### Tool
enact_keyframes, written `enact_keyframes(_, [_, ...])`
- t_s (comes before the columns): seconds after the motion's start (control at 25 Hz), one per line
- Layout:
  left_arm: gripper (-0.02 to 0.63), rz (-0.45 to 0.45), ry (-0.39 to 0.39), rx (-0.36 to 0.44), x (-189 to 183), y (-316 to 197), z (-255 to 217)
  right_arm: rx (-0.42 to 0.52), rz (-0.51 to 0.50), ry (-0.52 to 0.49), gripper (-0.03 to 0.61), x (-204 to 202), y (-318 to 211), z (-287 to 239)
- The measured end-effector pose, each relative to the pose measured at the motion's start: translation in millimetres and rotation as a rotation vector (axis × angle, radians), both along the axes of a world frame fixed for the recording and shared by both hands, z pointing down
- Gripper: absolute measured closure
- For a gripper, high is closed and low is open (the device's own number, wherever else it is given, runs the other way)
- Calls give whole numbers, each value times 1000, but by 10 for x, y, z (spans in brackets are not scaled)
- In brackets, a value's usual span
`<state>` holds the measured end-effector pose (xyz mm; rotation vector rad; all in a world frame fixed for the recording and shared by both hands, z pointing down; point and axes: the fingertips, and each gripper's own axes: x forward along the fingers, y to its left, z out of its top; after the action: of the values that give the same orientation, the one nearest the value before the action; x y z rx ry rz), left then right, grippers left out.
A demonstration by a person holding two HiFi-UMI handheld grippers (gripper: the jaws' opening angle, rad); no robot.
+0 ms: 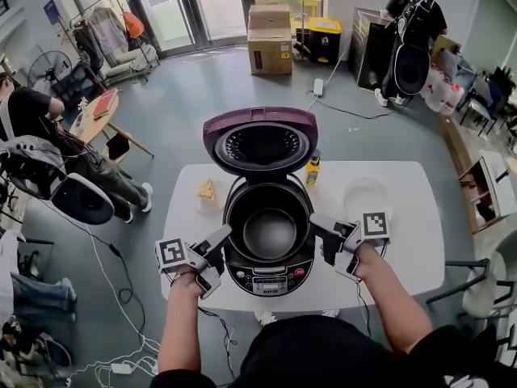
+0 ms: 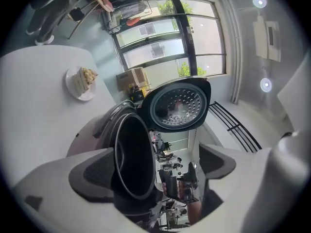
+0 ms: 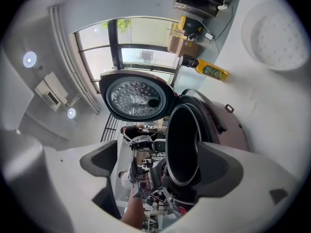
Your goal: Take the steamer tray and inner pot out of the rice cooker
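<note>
Both grippers, left gripper (image 1: 216, 255) and right gripper (image 1: 323, 237), flank the open purple-lidded rice cooker (image 1: 271, 280) on the white desk (image 1: 412, 241) in the head view. The round translucent steamer tray (image 1: 365, 197) already lies near it, so the dark metal inner pot (image 1: 269, 231), seated inside, looks to be the step in hand.

In the left gripper view the jaws stand wide apart and grip nothing, with the pot rim between them.

The right gripper view shows the same.

Next, probably, both close on the rim and lift evenly.
</note>
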<state>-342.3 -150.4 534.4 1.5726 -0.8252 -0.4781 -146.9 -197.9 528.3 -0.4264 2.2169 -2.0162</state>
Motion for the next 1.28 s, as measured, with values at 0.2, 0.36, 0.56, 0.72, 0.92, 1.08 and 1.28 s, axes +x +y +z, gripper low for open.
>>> enact_keyframes(0.2, [77, 52, 7, -20, 39, -22, 54, -22, -12, -1, 84, -37, -9, 61])
enact_keyframes(0.36, [114, 84, 6, -30, 64, -25, 79, -50, -31, -7, 84, -60, 1, 87])
enact_keyframes(0.56, [149, 123, -17, -39, 105, -24, 121, -66, -32, 8, 84, -74, -6, 196])
enact_keyframes(0.72, [170, 141, -27, -55, 128, -46, 153, -58, -42, 18, 84, -103, -25, 247])
enact_keyframes(0.92, [262, 177, -97, -77, 71, -55, 270, 4, -113, 108, 127, -146, -1, 324])
enact_keyframes(1.08, [373, 206, -202, -111, -4, -60, 386, 28, -146, 199, 231, -144, 24, 412])
enact_keyframes(1.28, [526, 211, -328, -172, -107, -45, 529, 75, -170, 321, 486, -39, -15, 608])
